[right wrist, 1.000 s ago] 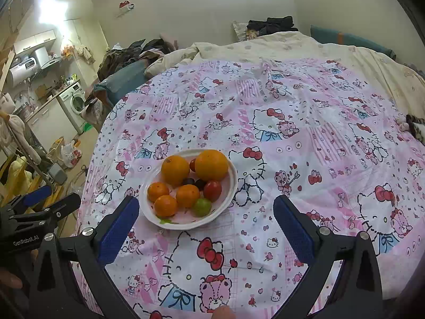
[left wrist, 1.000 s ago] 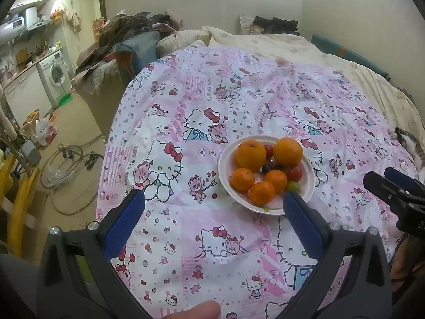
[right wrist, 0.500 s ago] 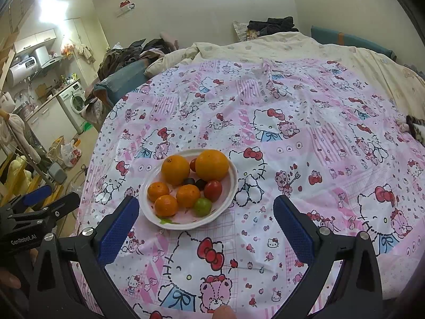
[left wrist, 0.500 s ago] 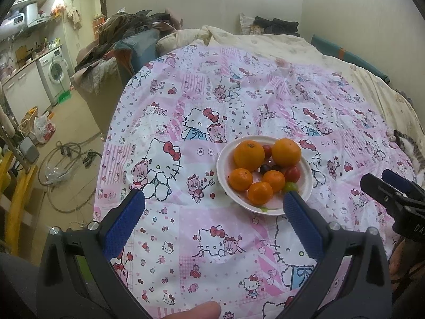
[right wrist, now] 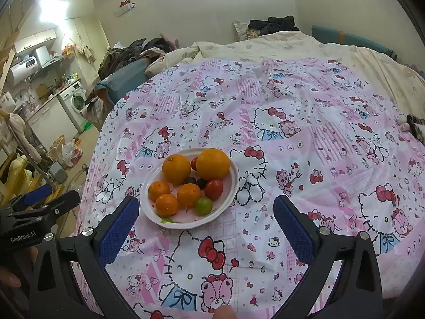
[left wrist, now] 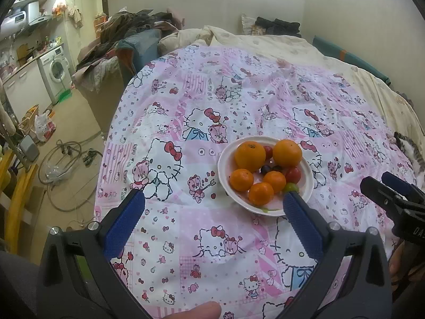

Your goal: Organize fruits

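Note:
A white plate (left wrist: 222, 170) (right wrist: 148, 207) sits on the pink Hello Kitty bedspread (left wrist: 239, 101). It holds two big oranges (left wrist: 250, 155) (right wrist: 213, 164), three small mandarins (left wrist: 241, 179) (right wrist: 188, 194), red tomatoes (left wrist: 293, 174) (right wrist: 213, 189), dark grapes (right wrist: 190, 180) and a green fruit (right wrist: 203, 205). My left gripper (left wrist: 212, 207) is open and empty, hovering near the plate's front. My right gripper (right wrist: 205, 211) is open and empty, just in front of the plate. Each gripper shows at the other view's edge (left wrist: 393, 199) (right wrist: 34, 207).
A cream duvet (left wrist: 265, 42) and dark clothes (right wrist: 273, 24) lie at the bed's far end. A striped cat (left wrist: 410, 150) lies at the right edge. The floor on the left has cables (left wrist: 63, 156), a washing machine (left wrist: 57, 73) and clutter.
Both views have shifted only slightly; the left gripper has drifted a little relative to the plate. Both grippers stay open and empty.

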Demonstrator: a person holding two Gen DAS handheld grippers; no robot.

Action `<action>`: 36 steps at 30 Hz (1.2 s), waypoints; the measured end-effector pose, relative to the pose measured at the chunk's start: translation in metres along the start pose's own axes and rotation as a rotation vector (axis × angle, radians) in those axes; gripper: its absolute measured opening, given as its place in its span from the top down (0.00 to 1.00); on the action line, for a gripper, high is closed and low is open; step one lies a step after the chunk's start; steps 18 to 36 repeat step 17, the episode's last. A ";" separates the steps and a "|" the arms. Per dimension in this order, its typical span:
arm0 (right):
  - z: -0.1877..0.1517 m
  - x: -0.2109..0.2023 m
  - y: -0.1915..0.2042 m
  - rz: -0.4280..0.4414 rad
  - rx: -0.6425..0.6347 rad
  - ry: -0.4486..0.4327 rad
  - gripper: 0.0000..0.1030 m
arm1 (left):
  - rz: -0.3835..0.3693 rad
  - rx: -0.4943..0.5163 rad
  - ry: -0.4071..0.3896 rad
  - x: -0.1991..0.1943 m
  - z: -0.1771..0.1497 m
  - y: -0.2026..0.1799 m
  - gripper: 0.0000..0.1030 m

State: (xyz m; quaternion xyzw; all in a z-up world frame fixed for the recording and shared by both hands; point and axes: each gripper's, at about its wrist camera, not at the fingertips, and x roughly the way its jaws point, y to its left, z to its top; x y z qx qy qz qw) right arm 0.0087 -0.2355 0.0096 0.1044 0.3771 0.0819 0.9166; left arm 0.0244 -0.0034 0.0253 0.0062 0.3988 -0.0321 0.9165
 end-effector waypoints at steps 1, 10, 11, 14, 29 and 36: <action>0.000 0.000 0.000 0.000 -0.001 0.001 0.00 | 0.000 0.001 0.001 0.000 0.000 -0.001 0.00; 0.000 0.001 0.001 0.001 -0.002 0.002 0.00 | -0.003 -0.007 0.005 0.000 -0.001 -0.002 0.00; 0.000 0.001 0.001 0.000 -0.002 0.002 0.00 | -0.003 -0.006 0.005 0.001 -0.001 -0.001 0.00; 0.000 0.001 0.001 0.001 -0.003 0.001 0.00 | -0.008 -0.011 0.007 0.001 -0.003 -0.002 0.00; 0.000 0.001 0.001 0.005 0.001 0.002 0.00 | 0.026 0.002 0.011 0.002 -0.006 -0.006 0.00; 0.000 0.001 0.001 0.005 0.001 0.002 0.00 | 0.026 0.002 0.011 0.002 -0.006 -0.006 0.00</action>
